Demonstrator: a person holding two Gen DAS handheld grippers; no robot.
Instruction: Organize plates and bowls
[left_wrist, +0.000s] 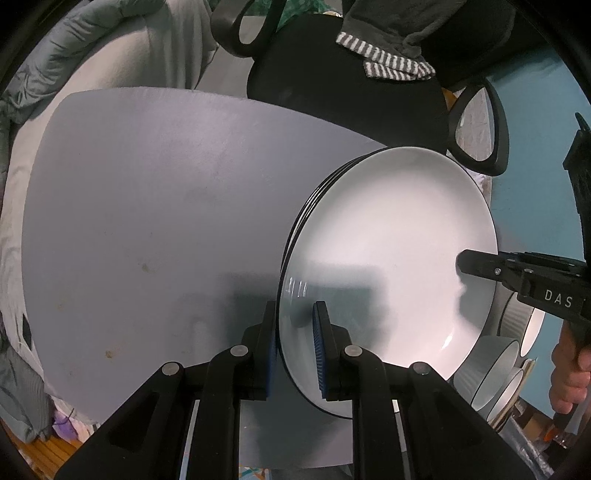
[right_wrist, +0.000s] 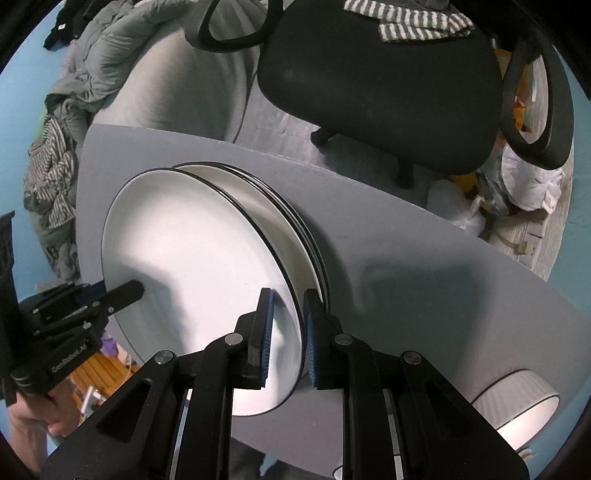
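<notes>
A white plate with a black rim (left_wrist: 391, 236) is held by both grippers over a stack of like plates (right_wrist: 280, 206) on the grey table (left_wrist: 147, 206). My left gripper (left_wrist: 295, 343) straddles the plate's near-left rim, blue pads on both sides, gripping it. My right gripper (right_wrist: 288, 332) straddles the plate (right_wrist: 184, 243) at its right rim in the same way. Each gripper shows in the other's view, the right one (left_wrist: 461, 260) and the left one (right_wrist: 138, 290). White ribbed bowls (left_wrist: 498, 369) stand to the right; one shows in the right wrist view (right_wrist: 517, 402).
A black office chair (right_wrist: 373, 74) stands beyond the table's far edge. Grey bedding (left_wrist: 55, 55) and clothes lie to the left. Bags and a power strip (right_wrist: 524, 240) lie on the floor at the right.
</notes>
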